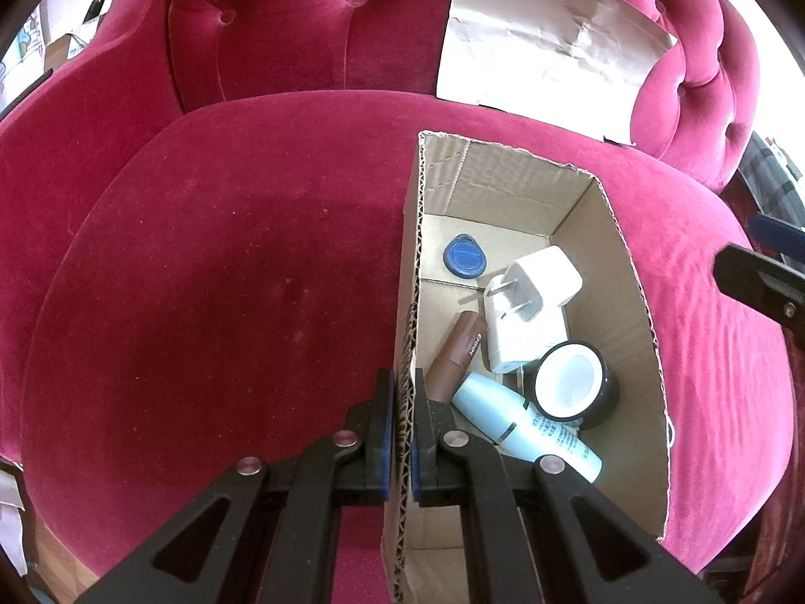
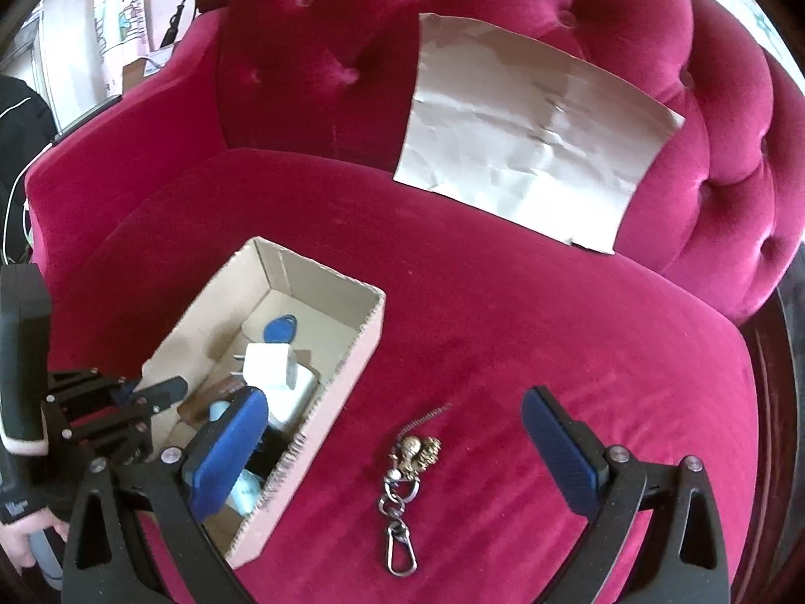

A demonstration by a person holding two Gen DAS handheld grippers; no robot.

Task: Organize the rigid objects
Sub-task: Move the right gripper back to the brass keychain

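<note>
A cardboard box point(image 1: 634, 312) stands on the red velvet chair seat; it also shows in the right wrist view point(image 2: 352, 357). Inside lie a blue key fob point(image 1: 464, 255), a white plug charger point(image 1: 528, 307), a brown tube point(image 1: 455, 355), a pale blue bottle point(image 1: 523, 423) and a black jar point(image 1: 573, 385). My left gripper point(image 1: 402, 428) is shut on the box's left wall. A metal keychain point(image 2: 408, 483) lies on the seat right of the box. My right gripper point(image 2: 397, 433) is open above the keychain, fingers either side of it.
A creased sheet of brown paper point(image 2: 528, 136) leans on the tufted chair back. The chair arms point(image 2: 115, 141) curve around the seat point(image 1: 226, 277). A person's sleeve and hand point(image 2: 20, 533) hold the left gripper at the left edge.
</note>
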